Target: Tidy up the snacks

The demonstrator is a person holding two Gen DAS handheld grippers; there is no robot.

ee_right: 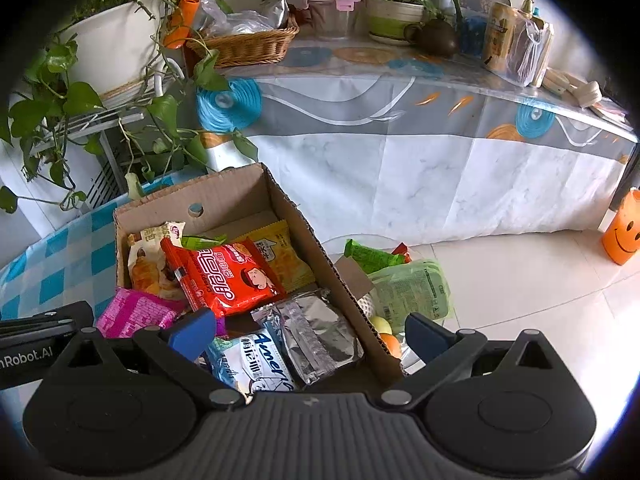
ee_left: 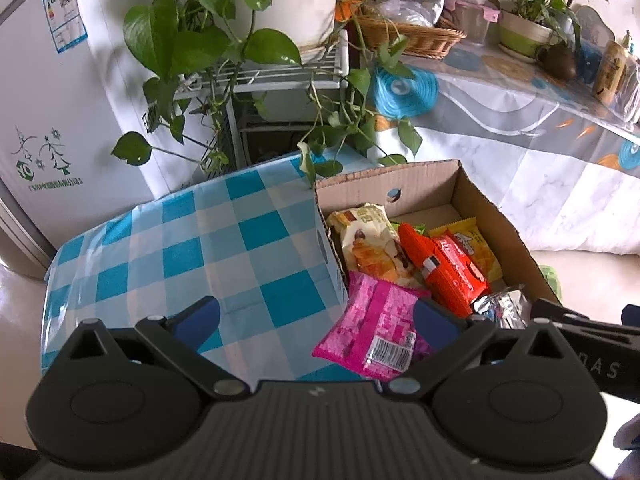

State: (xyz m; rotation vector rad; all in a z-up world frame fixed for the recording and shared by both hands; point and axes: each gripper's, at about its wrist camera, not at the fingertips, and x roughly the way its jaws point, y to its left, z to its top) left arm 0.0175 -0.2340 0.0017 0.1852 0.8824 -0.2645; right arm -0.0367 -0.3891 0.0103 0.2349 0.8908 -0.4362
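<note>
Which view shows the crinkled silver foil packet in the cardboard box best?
The right wrist view: the crinkled silver foil packet lies fully visible near the cardboard box wall. The left wrist view shows only a crumpled corner, cut off by the gripper.

**The room around you**

You see a white tiled floor (ee_right: 540,292), bright with daylight. A long table (ee_right: 400,160) wears a gray and white cloth. A leafy plant (ee_left: 192,40) sits on a white rack (ee_left: 256,80), beside a white fridge (ee_left: 52,120).
</note>
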